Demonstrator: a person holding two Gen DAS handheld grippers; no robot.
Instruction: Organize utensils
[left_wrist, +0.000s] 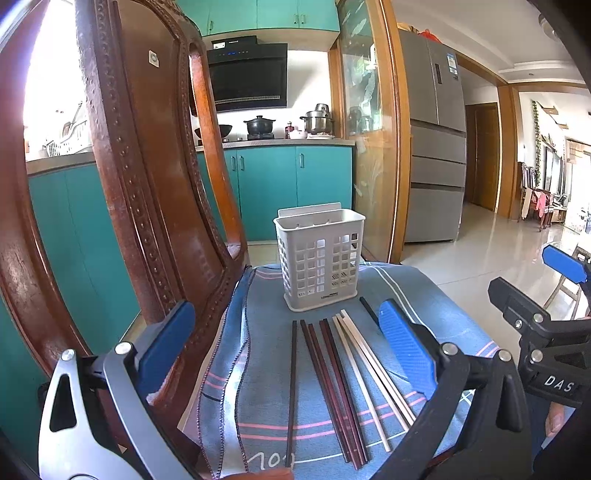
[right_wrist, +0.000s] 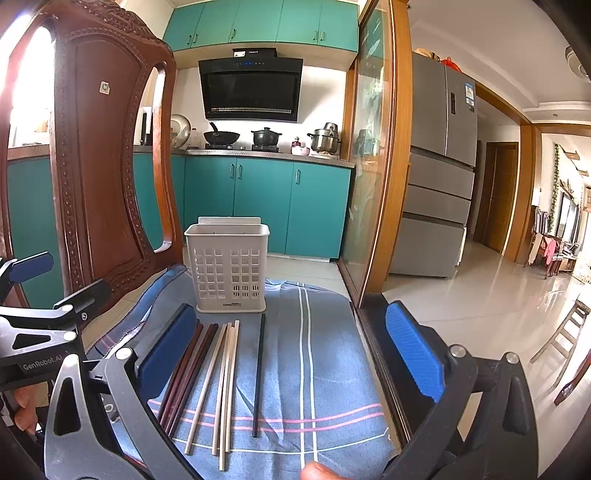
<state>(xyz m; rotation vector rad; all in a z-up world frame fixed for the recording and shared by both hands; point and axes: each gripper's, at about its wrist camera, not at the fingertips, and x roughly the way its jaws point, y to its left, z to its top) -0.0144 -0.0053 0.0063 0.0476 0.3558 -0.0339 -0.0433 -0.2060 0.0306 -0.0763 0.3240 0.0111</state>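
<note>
Both my left gripper (left_wrist: 291, 354) and right gripper (right_wrist: 291, 354) hang released over thin, stiff, light wooden chopsticks (left_wrist: 343, 365); I'd pinch mid-shaft, near the white slotted plastic holder (left_wrist: 319, 258).

- We are in a home, looking into its kitchen: teal cabinets (right_wrist: 266, 206) run below and above a counter.
- We see a black range hood (right_wrist: 250, 90) over a stove carrying a wok (right_wrist: 221, 137) and pots (right_wrist: 325, 139).
- To the right stands a grey fridge (right_wrist: 439, 162); farther right, a tiled living area opens.
- A carved wooden chair (right_wrist: 96, 155) stands near left.
</note>
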